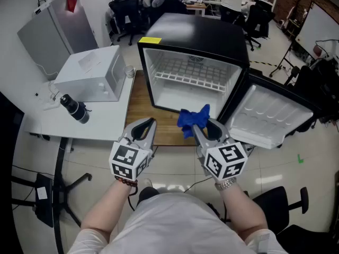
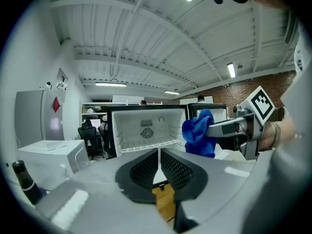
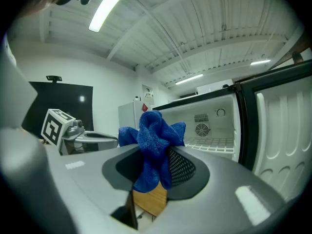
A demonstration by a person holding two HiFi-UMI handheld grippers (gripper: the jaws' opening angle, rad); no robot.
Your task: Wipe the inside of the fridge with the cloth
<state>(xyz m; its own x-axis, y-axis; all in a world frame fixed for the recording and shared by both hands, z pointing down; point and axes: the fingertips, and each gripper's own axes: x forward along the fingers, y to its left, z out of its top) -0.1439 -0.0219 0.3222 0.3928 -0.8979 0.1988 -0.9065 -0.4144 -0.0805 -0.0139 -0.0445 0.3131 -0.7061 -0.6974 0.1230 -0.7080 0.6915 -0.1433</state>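
A small black fridge (image 1: pixel 233 38) stands open on a wooden table, its white inside (image 1: pixel 185 89) with a wire shelf (image 1: pixel 193 75) facing me. My right gripper (image 1: pixel 202 127) is shut on a bunched blue cloth (image 1: pixel 192 118), held just in front of the fridge's opening; the cloth (image 3: pixel 155 140) fills the gap between its jaws in the right gripper view. My left gripper (image 1: pixel 149 127) hangs beside it to the left, shut and empty. In the left gripper view the cloth (image 2: pixel 199 133) shows at the right, before the fridge (image 2: pixel 146 128).
The fridge door (image 1: pixel 273 118) hangs open to the right. A white microwave (image 1: pixel 92 73) and a dark bottle (image 1: pixel 74 109) sit on a white table at the left. Office chairs and people are behind the fridge.
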